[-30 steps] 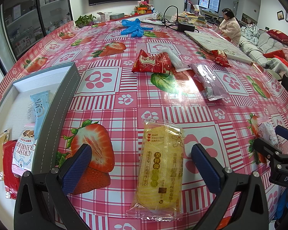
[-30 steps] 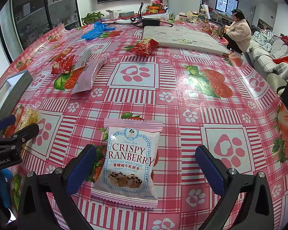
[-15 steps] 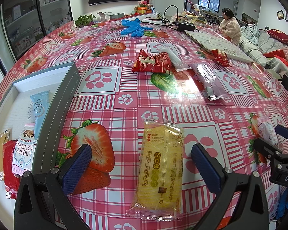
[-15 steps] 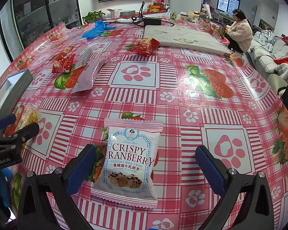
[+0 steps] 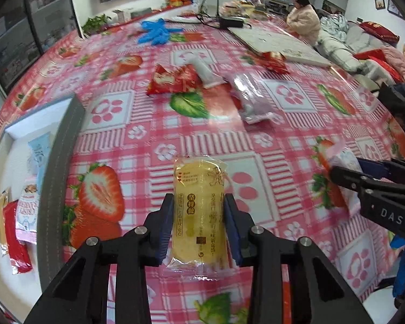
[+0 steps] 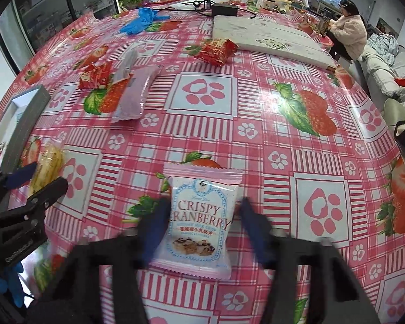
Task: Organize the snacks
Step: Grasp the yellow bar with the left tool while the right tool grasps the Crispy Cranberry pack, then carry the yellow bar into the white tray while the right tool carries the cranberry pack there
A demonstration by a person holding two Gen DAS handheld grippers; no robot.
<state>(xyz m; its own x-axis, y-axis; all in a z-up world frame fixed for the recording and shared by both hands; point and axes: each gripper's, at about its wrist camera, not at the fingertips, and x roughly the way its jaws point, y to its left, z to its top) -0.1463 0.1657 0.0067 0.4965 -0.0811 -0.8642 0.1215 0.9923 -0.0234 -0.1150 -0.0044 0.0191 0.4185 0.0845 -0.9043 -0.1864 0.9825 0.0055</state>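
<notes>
My left gripper is shut on a yellow cake packet that lies lengthwise on the tablecloth; its pads press both long sides. My right gripper is blurred, and its fingers stand close on either side of the Crispy Cranberry packet; I cannot tell whether they touch it. A grey box with several snack packets inside stands at the left. The right gripper also shows in the left wrist view, over the cranberry packet.
Further back lie a red snack bag, a white tube, a purple pouch, another red bag, blue gloves and a white board. A person sits at the far right.
Both grippers have closed inward from wide open. The left one now grips the yellow cake packet; the right one's fingers have come in around the cranberry packet.
</notes>
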